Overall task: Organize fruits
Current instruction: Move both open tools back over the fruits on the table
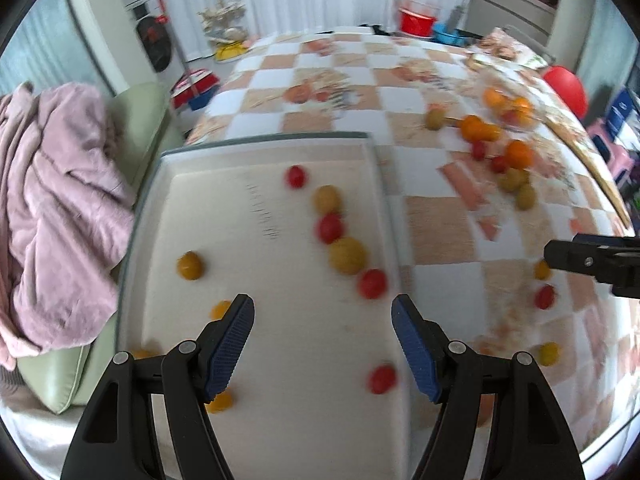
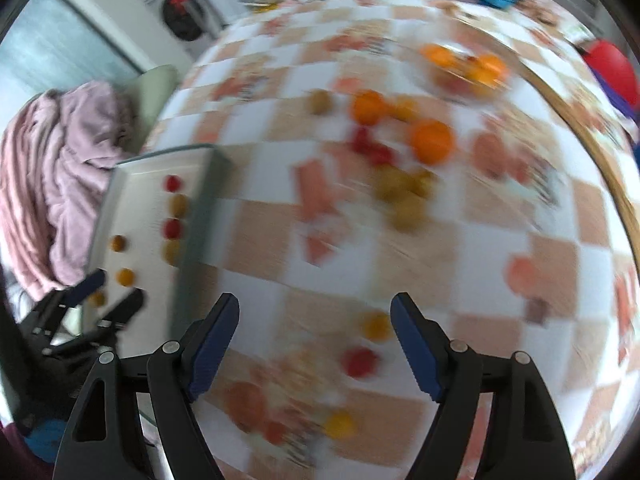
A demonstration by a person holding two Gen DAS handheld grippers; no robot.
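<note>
Both grippers stand released and empty, the left gripper (image 1: 323, 344) over the white tray (image 1: 256, 148) at lower centre, where small red and yellow fruits (image 1: 347, 255) lie scattered, the right gripper (image 2: 315, 342) over the checkered tablecloth (image 2: 500, 240), with oranges (image 2: 432, 141) upper right and a pink blanket (image 1: 60, 200) at left.

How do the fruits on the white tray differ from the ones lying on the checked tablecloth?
The fruits on the white tray are spaced out, several in a line; the fruits on the checked tablecloth are mostly bunched. The tray holds only small fruits; the cloth also carries larger oranges. Both groups mix small red and yellow pieces.
</note>
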